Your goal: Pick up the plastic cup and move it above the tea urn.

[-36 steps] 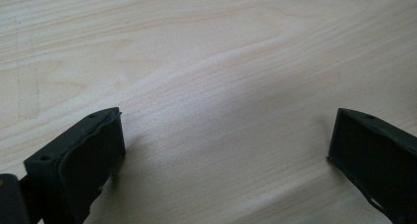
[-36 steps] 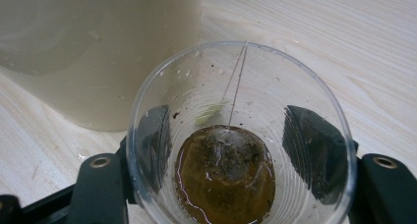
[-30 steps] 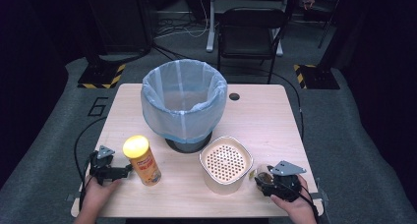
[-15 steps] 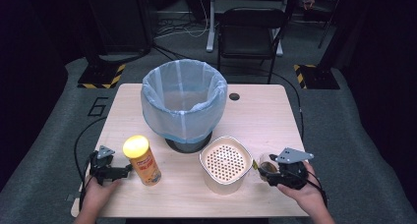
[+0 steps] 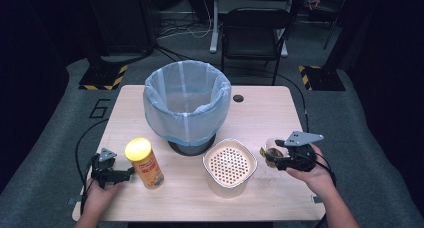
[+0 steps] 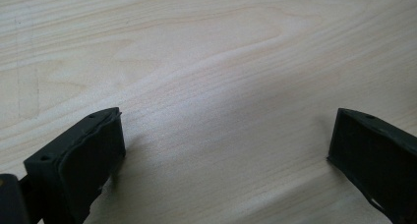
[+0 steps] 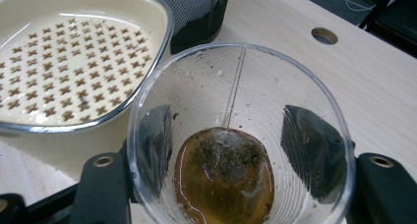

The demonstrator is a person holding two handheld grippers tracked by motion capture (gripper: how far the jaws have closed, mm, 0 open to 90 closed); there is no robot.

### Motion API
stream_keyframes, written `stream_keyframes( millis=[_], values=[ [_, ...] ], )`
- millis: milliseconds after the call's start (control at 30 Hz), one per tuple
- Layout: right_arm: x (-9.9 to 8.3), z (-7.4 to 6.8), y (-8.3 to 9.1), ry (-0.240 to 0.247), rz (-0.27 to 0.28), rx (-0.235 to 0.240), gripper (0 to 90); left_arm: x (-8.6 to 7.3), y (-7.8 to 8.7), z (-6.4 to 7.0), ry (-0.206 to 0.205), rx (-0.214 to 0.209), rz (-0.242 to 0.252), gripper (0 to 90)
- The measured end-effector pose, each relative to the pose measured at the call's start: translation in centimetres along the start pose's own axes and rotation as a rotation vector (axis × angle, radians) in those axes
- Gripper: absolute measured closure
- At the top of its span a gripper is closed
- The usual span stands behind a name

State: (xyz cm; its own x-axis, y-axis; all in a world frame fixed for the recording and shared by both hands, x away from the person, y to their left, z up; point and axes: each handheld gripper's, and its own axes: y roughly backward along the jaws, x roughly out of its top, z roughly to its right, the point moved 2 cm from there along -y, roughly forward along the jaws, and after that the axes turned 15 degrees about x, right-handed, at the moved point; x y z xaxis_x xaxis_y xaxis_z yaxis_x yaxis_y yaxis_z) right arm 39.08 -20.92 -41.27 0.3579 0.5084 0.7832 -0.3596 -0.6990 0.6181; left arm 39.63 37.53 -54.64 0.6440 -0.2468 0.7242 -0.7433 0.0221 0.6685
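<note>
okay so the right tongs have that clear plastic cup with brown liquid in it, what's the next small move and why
Probably carry the clear plastic cup a little left, over the cream perforated strainer bowl, keeping it upright. The right tongs are shut on the cup, which holds brown liquid with dark dregs, and the strainer sits just beside it. The left tongs are open over bare wooden table.

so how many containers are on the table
4. A bin lined with a bag stands at the middle back, a yellow-lidded can at front left, a strainer bowl at front centre, and a clear cup in the right gripper.
</note>
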Motion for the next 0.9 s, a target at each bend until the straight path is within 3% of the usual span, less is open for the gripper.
stream_keyframes(
  millis=[267,367,533,900],
  values=[
    [1.5,2.3,-0.4,0.025,0.009,0.037,35.6,0.0,0.0,0.0,0.0,0.0,0.0,0.1],
    [2.7,3.0,-0.6,0.073,-0.012,0.033,35.5,0.0,0.0,0.0,0.0,0.0,0.0,0.1],
    [4.4,2.6,-0.6,0.172,-0.021,0.019,35.5,0.0,0.0,0.0,-0.001,0.0,-0.001,0.1],
    [6.9,1.0,0.1,0.299,-0.019,0.048,35.5,0.0,0.0,0.0,0.0,0.0,0.0,0.1]
  ],
)
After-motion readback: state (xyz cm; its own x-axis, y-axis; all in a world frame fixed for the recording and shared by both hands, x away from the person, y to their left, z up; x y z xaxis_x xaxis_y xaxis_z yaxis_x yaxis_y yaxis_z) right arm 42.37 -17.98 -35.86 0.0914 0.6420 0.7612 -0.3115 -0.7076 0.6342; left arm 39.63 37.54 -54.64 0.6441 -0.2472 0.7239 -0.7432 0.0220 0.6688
